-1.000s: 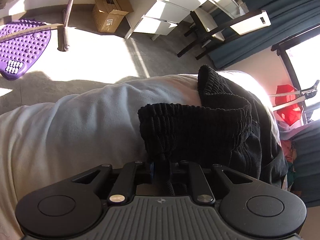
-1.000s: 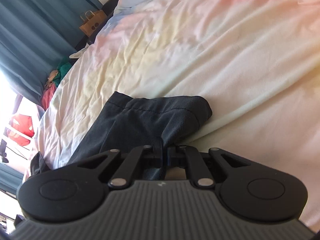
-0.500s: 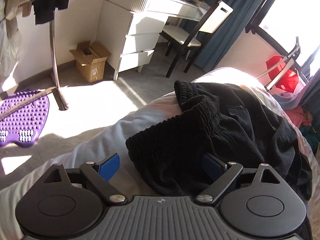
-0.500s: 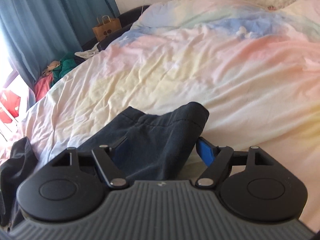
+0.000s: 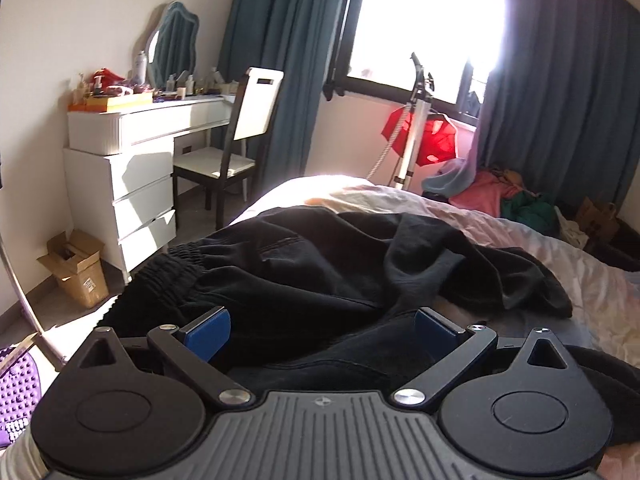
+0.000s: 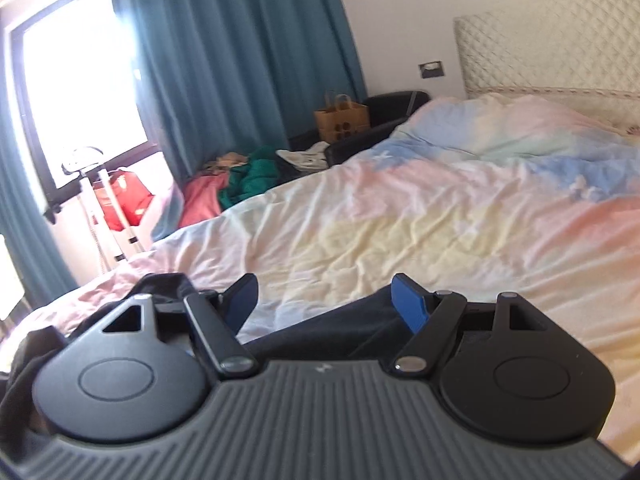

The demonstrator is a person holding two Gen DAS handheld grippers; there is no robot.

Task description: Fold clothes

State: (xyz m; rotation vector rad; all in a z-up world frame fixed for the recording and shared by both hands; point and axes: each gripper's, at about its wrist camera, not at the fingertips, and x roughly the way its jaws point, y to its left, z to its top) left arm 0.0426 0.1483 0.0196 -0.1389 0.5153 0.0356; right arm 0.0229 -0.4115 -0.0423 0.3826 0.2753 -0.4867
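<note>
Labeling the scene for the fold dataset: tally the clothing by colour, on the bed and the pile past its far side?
Black: 1, the black pants spread across the bed
Pink: 1, pink garment in the pile beside the bed
Green: 1, green garment in the same pile
White: 1, white cloth next to it
Total: 4

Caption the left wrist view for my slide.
Open left tool poised over crumpled black trousers on a bed, white dresser and chair beyond.
</note>
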